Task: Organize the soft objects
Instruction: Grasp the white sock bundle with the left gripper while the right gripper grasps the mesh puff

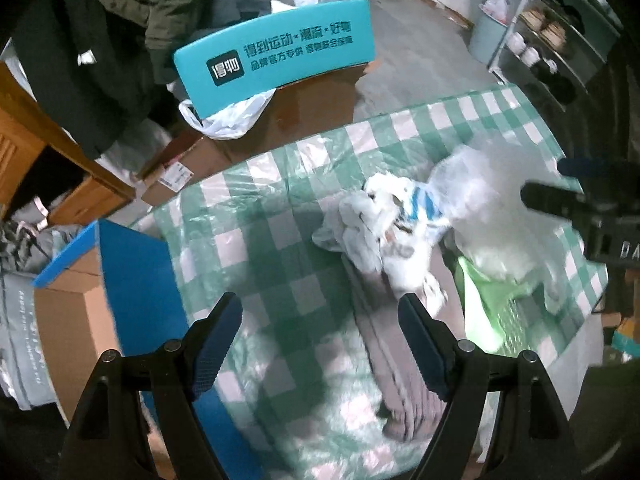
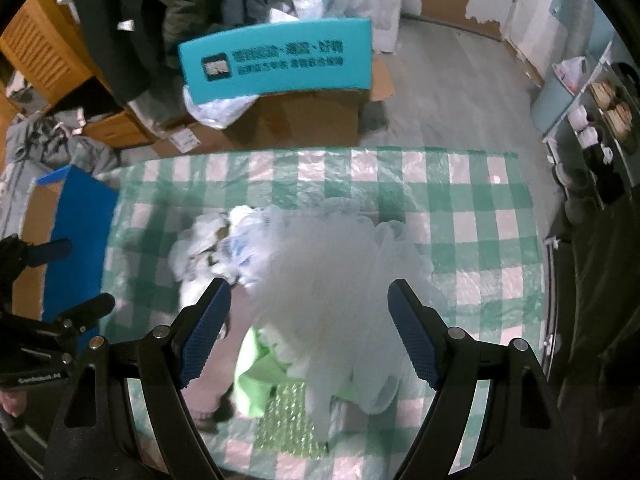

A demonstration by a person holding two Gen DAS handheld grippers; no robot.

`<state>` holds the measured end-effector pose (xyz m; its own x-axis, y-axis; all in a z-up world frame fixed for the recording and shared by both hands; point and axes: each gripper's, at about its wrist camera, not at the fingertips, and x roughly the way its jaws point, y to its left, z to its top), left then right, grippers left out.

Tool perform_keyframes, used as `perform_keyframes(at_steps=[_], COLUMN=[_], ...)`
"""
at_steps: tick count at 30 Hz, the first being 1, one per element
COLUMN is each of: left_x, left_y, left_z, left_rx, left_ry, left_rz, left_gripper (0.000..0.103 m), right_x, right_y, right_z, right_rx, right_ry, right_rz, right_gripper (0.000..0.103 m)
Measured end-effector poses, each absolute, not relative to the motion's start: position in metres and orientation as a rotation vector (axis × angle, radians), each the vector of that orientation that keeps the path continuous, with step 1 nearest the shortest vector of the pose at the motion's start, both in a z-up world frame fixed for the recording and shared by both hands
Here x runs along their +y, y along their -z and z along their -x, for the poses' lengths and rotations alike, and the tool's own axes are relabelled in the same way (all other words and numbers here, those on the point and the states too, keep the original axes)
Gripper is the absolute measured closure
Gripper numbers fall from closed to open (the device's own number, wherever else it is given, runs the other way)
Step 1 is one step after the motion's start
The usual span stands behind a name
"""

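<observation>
We find a surface [image 2: 472,200] under a green and white checked plastic cover, with the soft things gathered in one heap near its middle; from that we judge the sorting has not begun.

Going from left to right, the left gripper [image 1: 320,344] hangs above a bare stretch of the cover. Its jaws stand wide apart with nothing between them, which we read as readiness to take a first item. Just beside its right-hand finger lies a folded grey-brown cloth [image 1: 396,380], flat on the cover and apart from the jaws.

Next comes a crumpled bundle of white plastic bags [image 1: 380,220], one with blue stripes, touching the large white mesh puff [image 2: 332,272]. The puff rests partly over a green cloth [image 2: 256,376] and a sheet of bubble wrap [image 2: 288,420], so it would probably have to come off first.

The right gripper [image 2: 308,336] is poised over the puff. Its jaws are wide open and frame the puff in the right wrist view, but we see no pad pressing on it. We cannot tell how far above it they stand.
</observation>
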<state>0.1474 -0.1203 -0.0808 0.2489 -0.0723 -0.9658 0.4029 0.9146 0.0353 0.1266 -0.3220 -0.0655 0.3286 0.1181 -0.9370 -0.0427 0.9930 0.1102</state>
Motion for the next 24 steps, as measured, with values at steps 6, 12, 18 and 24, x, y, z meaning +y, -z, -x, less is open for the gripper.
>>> perform_keyframes(at_steps=[6, 12, 18, 24], left_x=[-0.127, -0.137, -0.146, -0.156], left_y=[0.102, 0.112, 0.126, 0.139], left_z=[-0.161, -0.172, -0.176, -0.177], left_rx=[1.318, 1.344, 1.384, 1.412], left_ry=[0.332, 0.354, 0.375, 0.391], left_rz=[-0.259, -0.196, -0.161, -0.15], left_gripper=[0.021, 0.021, 0.021, 0.015], right_x=[-0.331, -0.332, -0.327, -0.323], right_y=[0.094, 0.113, 0.131, 0.153], right_z=[-0.138, -0.138, -0.135, -0.135], right_rx=[1.268, 1.311, 1.362, 1.418], right_ry=[-0.07, -0.075, -0.1, -0.091], right_rz=[-0.11, -0.127, -0.103, -0.066], right_gripper=[0.023, 0.021, 0.016, 0.005])
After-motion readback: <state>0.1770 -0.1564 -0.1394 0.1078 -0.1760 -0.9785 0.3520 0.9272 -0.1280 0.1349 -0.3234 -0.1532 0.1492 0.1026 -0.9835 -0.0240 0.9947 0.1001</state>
